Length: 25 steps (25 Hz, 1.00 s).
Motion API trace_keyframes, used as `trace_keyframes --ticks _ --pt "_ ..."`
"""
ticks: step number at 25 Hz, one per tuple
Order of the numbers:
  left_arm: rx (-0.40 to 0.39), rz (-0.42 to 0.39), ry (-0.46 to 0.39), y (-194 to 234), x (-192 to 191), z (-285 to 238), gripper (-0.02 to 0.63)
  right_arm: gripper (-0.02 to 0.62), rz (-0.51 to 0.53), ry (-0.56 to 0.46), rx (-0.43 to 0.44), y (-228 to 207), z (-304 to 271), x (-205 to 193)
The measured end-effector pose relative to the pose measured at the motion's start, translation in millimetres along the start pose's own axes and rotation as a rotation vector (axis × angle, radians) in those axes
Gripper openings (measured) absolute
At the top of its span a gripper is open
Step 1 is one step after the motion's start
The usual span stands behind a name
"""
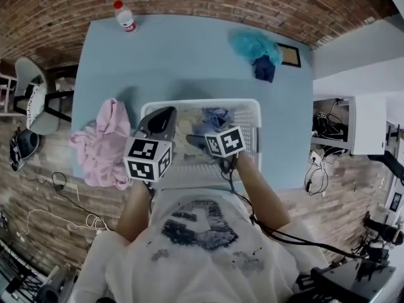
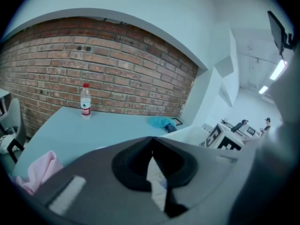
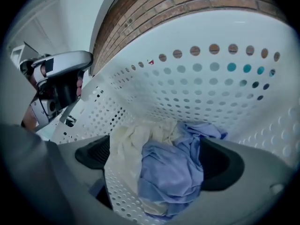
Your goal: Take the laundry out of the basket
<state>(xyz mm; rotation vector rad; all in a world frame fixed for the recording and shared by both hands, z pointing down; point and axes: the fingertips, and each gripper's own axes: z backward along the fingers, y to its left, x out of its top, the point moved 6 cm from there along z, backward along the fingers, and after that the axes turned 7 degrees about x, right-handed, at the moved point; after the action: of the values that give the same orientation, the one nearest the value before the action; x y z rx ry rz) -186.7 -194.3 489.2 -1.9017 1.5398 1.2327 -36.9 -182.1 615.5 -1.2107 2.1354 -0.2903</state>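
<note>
While the right gripper (image 3: 157, 159) gapes wide inside the basket (image 3: 211, 93), the blue cloth (image 3: 171, 175) lies between its jaws — lower centre. The left gripper (image 2: 152, 150) is closed, empty.

One basket (image 1: 251, 122), one bottle (image 1: 125, 16)

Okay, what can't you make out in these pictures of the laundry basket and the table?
- Pale sliver at the left hand-held gripper's shut jaws: left gripper view, blurred; whether it is cloth is unclear.
- Cream cloth: right gripper view, the blue cloth covers part of it.
- Bottle label: too small in the head view.
- Basket floor: head view, the marker cubes hide part of it.
</note>
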Motion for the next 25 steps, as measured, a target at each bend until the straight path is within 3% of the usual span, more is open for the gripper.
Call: trace_keyframes --ticks 6,15,20,25 --pt "-0.001 -0.043 0.050 -4.3 -4.8 -7.6 -0.012 0.589 0.016 0.097 -0.006 -5.6 -28.4 -9.5" --pt "-0.009 0.003 0.074 -0.1 -2.4 -9.1 -0.012 0.589 0.012 0.214 -0.040 -8.9 -78.9 -26.4" --pt "-0.013 0.007 0.081 0.8 -4.0 -9.9 -0.012 0.589 0.032 0.227 -0.069 -8.3 -85.5 -27.8" --pt "-0.016 0.018 0.082 1.6 -6.2 -8.8 -0.012 0.589 0.137 0.202 -0.146 -9.5 -90.2 -21.2"
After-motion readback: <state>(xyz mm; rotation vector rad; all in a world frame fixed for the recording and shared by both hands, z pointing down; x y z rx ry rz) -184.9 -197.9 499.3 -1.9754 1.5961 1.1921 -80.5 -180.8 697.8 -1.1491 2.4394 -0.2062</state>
